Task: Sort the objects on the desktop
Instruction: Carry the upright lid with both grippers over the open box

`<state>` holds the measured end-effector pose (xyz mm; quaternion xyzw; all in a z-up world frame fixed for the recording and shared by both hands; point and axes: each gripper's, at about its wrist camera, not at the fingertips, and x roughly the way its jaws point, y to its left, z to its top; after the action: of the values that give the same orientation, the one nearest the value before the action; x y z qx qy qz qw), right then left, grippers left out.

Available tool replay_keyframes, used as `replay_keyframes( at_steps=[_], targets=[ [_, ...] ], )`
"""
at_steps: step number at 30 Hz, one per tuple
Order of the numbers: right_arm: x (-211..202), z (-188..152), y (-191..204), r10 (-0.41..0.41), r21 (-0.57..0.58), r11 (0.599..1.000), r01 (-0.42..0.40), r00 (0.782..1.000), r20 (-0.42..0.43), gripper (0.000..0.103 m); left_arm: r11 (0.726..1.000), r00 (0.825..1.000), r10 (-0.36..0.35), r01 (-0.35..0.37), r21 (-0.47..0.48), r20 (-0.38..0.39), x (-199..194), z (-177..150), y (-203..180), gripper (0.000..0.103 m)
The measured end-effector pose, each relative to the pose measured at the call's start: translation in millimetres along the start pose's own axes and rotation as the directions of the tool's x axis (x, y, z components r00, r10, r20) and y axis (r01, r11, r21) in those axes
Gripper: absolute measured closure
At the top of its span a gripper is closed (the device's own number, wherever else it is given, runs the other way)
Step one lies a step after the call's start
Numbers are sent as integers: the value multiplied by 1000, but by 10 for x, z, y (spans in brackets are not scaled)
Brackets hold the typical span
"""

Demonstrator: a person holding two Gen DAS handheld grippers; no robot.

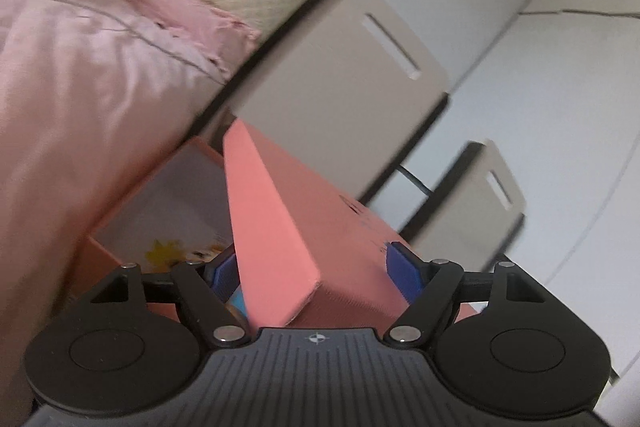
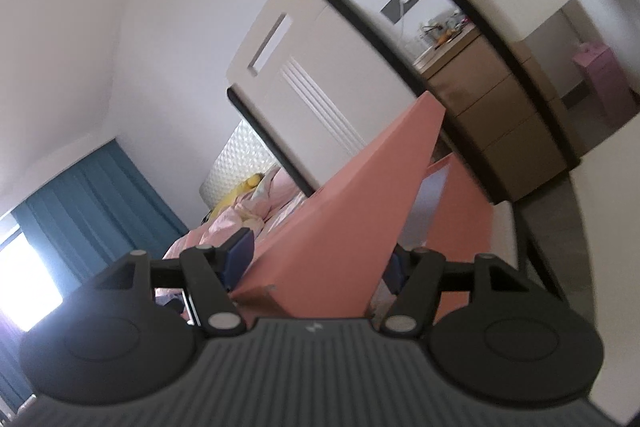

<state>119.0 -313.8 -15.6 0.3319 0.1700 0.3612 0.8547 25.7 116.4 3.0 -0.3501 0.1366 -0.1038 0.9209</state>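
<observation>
Your left gripper (image 1: pixel 316 273) has its blue fingers (image 1: pixel 404 273) pinching the salmon-pink box (image 1: pixel 280 223), one on each side, and your right gripper (image 2: pixel 316 265) pinches the same box at its other end. The box hangs in the air, tilted, its lid flap raised. Behind it lie a bed (image 1: pixel 80 75) with pink bedding and a white footboard (image 1: pixel 340 87).

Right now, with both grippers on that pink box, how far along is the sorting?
Done: nothing sorted can be confirmed; no desk shows in either view. In hand: the left hand-held gripper and the right hand-held gripper each clamp the pink box, which is carried tilted in front of the bed's footboard, with something yellow printed inside. Left: setting the box down and sorting whatever remains, which is out of sight.
</observation>
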Motion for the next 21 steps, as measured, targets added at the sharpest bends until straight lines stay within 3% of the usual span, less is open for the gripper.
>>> replay_keyframes(
  at_steps=[4,14,21],
  targets=[
    [228,-64,-9,-8,-13,1000,8,1000,-22,37,997,997,74,-74,-10,-20,127,119,87,24],
    [566,-97,-150,-23,15,1000,23,999,-46,37,993,992,118,-118,-7,-37,293,252,227,24],
    [729,-179,-108,-23,-7,1000,22,997,-79,36,980,980,197,-198,-30,-29,373,277,392,23]
  ],
)
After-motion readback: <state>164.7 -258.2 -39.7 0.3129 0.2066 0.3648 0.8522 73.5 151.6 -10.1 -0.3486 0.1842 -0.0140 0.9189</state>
